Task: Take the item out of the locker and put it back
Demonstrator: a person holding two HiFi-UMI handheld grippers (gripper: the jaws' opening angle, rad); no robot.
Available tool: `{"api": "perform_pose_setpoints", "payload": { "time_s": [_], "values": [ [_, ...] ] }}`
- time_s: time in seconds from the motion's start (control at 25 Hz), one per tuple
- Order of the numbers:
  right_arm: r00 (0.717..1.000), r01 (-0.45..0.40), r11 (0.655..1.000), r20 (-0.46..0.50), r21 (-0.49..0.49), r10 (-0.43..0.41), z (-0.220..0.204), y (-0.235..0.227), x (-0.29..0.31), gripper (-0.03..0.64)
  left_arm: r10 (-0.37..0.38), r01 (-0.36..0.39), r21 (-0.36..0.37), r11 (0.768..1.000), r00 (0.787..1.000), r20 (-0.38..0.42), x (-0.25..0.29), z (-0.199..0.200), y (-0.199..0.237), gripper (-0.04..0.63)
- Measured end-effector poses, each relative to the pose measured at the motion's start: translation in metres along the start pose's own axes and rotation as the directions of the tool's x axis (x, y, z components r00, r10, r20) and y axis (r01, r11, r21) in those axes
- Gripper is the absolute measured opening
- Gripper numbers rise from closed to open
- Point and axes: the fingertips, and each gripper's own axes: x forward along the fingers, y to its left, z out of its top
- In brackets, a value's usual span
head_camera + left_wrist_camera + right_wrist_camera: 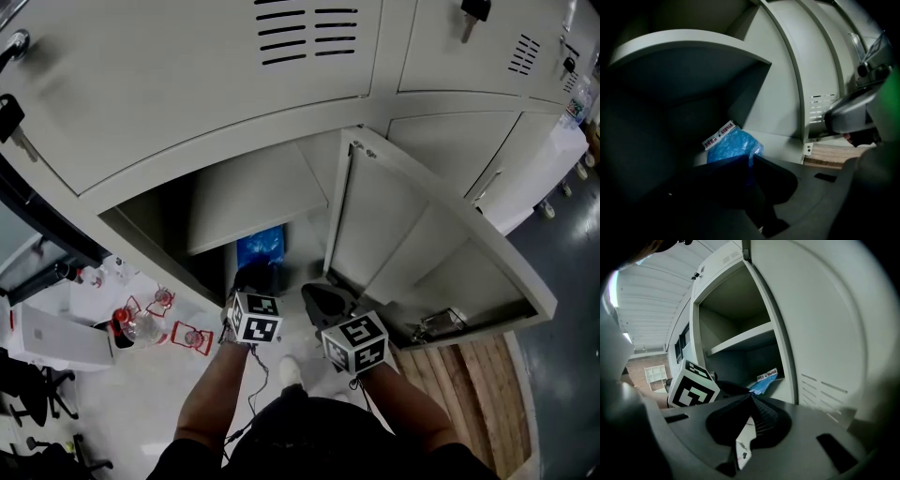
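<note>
Currently the blue bag lies inside the locker, on the compartment floor beneath the shelf, its white label uppermost. The left hand-held gripper sits at the opening with its jaws nearly together and nothing between them; the right hand-held gripper is likewise closed and empty, just beside the door. Advancing with the jaws this narrow would likely shove the bag deeper. A shallow pinch on the slack plastic or the label alone could slip or tear.
</note>
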Motion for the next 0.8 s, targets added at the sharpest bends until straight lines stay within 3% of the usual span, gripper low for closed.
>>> {"api": "perform_pose_setpoints", "payload": {
  "time_s": [0.36, 0.8],
  "values": [
    [1.0, -0.003, 1.0, 0.0, 0.009, 0.003, -0.001, -0.001, -0.002, 0.0, -0.003, 0.004, 0.032, 0.999, 1.0, -0.026, 0.005, -0.005, -0.004, 0.071],
    [1.0, 0.0, 1.0, 0.017, 0.007, 0.0, -0.001, 0.001, -0.008, 0.0, -0.058, 0.058, 0.015, 0.998, 0.998, -0.013, 0.004, -0.004, -0.014, 0.192]
  ]
}}
